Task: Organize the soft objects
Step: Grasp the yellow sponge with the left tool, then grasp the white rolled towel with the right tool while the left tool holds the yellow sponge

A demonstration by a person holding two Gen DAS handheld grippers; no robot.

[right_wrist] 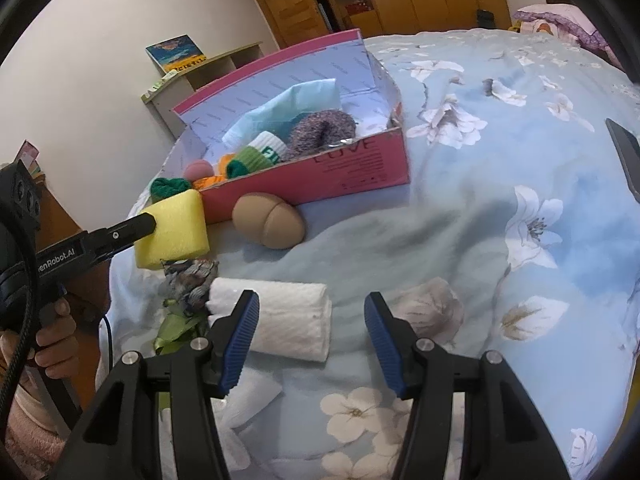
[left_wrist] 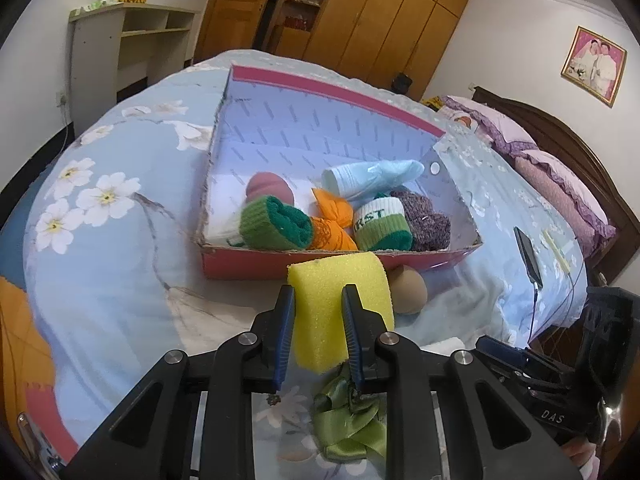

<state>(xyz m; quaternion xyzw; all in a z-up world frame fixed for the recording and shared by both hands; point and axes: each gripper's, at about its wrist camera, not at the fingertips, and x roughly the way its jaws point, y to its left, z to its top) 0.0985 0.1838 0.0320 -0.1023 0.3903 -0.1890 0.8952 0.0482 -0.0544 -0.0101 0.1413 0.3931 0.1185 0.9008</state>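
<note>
My left gripper is shut on a yellow sponge, held above the bed just in front of the pink cardboard box. In the right wrist view the sponge hangs off that gripper's finger beside the box. Inside the box lie rolled socks, an orange cloth, a purple knit and a pale blue roll. A tan soft ball rests against the box front. My right gripper is open over a rolled white towel.
A green ribbon and a mottled knit bundle lie on the floral bedspread near the towel. A phone with a cable lies to the right. Pillows and a wooden headboard sit beyond; a shelf and wardrobe stand behind the bed.
</note>
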